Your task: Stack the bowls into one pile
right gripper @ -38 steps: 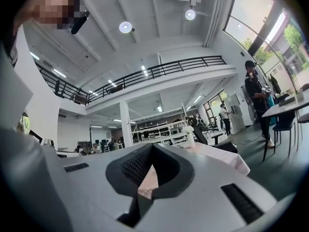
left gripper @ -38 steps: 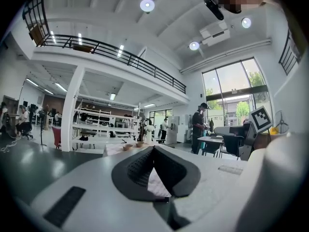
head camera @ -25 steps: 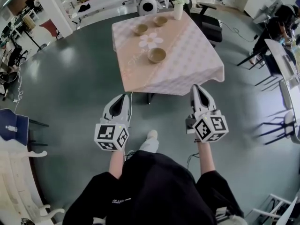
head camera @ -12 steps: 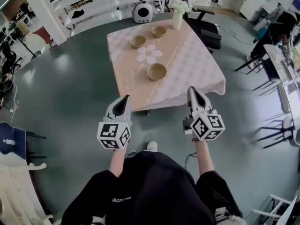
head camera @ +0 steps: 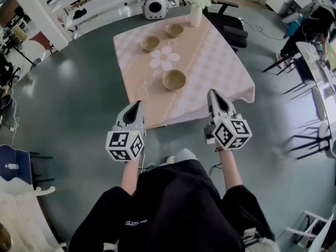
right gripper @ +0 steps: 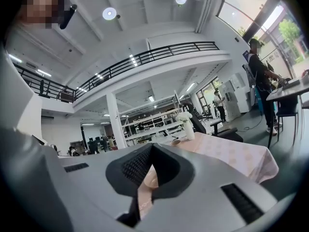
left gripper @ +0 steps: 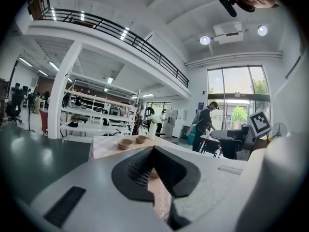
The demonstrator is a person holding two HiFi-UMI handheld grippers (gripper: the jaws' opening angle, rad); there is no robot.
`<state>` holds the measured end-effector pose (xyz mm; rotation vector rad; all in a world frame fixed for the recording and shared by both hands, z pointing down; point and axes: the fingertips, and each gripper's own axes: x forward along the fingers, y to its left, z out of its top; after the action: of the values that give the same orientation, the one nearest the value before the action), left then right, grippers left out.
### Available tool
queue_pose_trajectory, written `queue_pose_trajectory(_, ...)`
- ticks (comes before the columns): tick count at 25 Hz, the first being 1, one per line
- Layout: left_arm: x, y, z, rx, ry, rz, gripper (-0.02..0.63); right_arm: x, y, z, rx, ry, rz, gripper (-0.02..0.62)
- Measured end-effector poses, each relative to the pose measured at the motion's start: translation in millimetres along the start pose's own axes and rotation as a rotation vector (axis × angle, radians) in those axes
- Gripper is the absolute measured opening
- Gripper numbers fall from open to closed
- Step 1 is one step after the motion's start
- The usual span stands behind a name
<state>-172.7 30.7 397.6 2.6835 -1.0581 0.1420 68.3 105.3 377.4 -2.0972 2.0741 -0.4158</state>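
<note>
A glossy dark green floor [head camera: 79, 98] surrounds a square table [head camera: 220, 62] covered with a pink checked cloth. Three tan ceramic bowls sit on it, well apart: the near bowl [head camera: 174, 80] at the centre, the far-left bowl [head camera: 150, 43] and the far-right bowl [head camera: 175, 30] toward the back. The grey left gripper [head camera: 137, 105] and the grey right gripper [head camera: 213, 93] hover at the table's near edge, each with its jaws pressed together and holding nothing.

The head view looks steeply down from above the person onto the table [head camera: 210, 72] ahead; the left gripper [head camera: 136, 105] and right gripper [head camera: 213, 94] show at its near edge. Each gripper view faces level along its jaws, low, close to that edge. All three share table, bowls [head camera: 174, 79] and vase [head camera: 195, 16].
</note>
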Motion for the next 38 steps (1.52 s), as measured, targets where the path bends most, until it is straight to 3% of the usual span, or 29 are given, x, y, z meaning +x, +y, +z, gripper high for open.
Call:
queue_pose_trajectory(8, 36, 18, -9, -0.037, 0.029, 0.026, -0.003, 45, -17, -4, 0.018, 0.03, 0.017, -0.009)
queue_pose_trajectory(19, 98, 26, -32, -0.132, 0.105, 0.102, -0.003, 125, -46, -26, 0.058, 0.184, 0.126, -0.009)
queue_pose_trajectory(27, 136, 39, -54, -0.149, 0.175, 0.192, -0.003, 184, -58, -56, 0.104, 0.328, 0.249, -0.009)
queue_pose_trajectory(38, 167, 53, -87, -0.262, 0.233, 0.324, -0.003, 230, -54, -95, 0.131, 0.554, 0.464, -0.009)
